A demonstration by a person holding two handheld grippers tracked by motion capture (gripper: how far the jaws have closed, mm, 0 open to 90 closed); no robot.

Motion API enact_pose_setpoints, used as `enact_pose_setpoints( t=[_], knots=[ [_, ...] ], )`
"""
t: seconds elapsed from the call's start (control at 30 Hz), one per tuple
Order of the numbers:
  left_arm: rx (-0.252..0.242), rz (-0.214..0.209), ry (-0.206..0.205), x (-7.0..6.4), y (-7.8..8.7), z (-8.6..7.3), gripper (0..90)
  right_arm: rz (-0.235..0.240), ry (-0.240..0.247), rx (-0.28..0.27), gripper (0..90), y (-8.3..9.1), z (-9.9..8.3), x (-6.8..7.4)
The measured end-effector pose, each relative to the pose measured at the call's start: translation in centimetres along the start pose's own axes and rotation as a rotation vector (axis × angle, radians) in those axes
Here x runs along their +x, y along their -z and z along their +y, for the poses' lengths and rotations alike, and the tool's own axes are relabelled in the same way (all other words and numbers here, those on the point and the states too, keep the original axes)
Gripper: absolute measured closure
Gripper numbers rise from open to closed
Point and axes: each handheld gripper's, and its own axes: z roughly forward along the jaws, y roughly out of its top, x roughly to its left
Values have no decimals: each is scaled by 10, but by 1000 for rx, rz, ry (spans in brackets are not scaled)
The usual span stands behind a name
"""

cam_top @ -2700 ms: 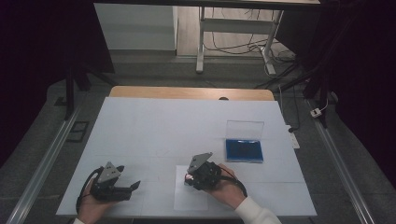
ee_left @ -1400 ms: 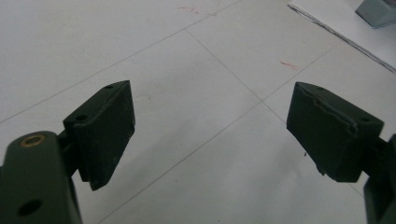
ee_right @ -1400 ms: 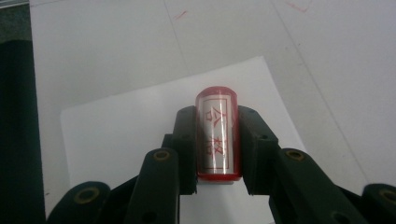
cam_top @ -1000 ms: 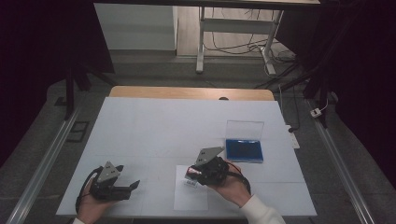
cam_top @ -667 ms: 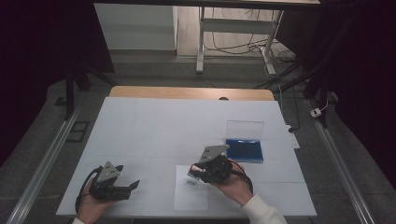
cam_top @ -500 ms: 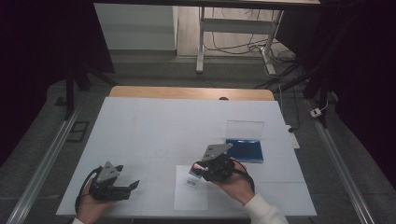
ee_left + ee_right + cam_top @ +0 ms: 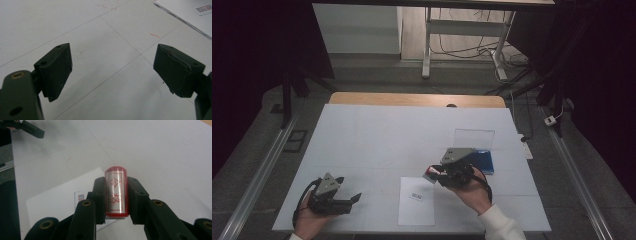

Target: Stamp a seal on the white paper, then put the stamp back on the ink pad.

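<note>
The table point(image 7: 377, 135) is the biggest thing here, white top w/ thin grid lines, lots of bare room beyond and to the left of both grippers. Next down, the sheet of paper point(image 7: 416, 201) lies flat near the front edge, betw. the two hands, just below and left of the right gripper's jaws; it carries a small red stamp mark point(image 7: 416, 196), also seen past the left jaw in the right gripper view point(image 7: 79, 196). The blue ink pad point(image 7: 482, 161) sits close behind the right gripper, its clear lid point(image 7: 474, 138) just beyond it. Right gripper point(image 7: 438, 175) is off the surface, above the table, jaws narrow and clamped on the stamp point(image 7: 116, 191), a red-rimmed clear cylinder w/ red characters down its side. Stamp's long axis runs along the jaws, rounded end pointing out past the tips, approx. toward the paper's far edge. So the paper lies ahead and down-left of the jaws; the pad lies behind them. Judgement: whichever way the stamp goes next, right hand is the only one placed for it, and both pad and paper are a short move away w/ nothing betw. Left gripper point(image 7: 353, 199) rests low near the front-left edge, jaws wide, nothing betw. them, paper's corner point(image 7: 185, 15) well ahead-right of its tips. Watch the front table edge, close to the paper.
</note>
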Motion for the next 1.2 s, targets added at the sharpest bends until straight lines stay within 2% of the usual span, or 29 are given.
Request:
enact_pose_setpoints(
  t=[0.4, 0.93, 1.2],
  knots=[
    [-3, 1, -2, -1, 1, 0, 156, -60, -30, -19, 697, 17, -3, -17],
    [-1, -2, -1, -1, 0, 1, 156, -205, -83, -27, 697, 37, -18, -49],
    [0, -1, -3, -1, 0, 1, 156, -286, -125, 5, 696, 47, -30, -69]
  ],
)
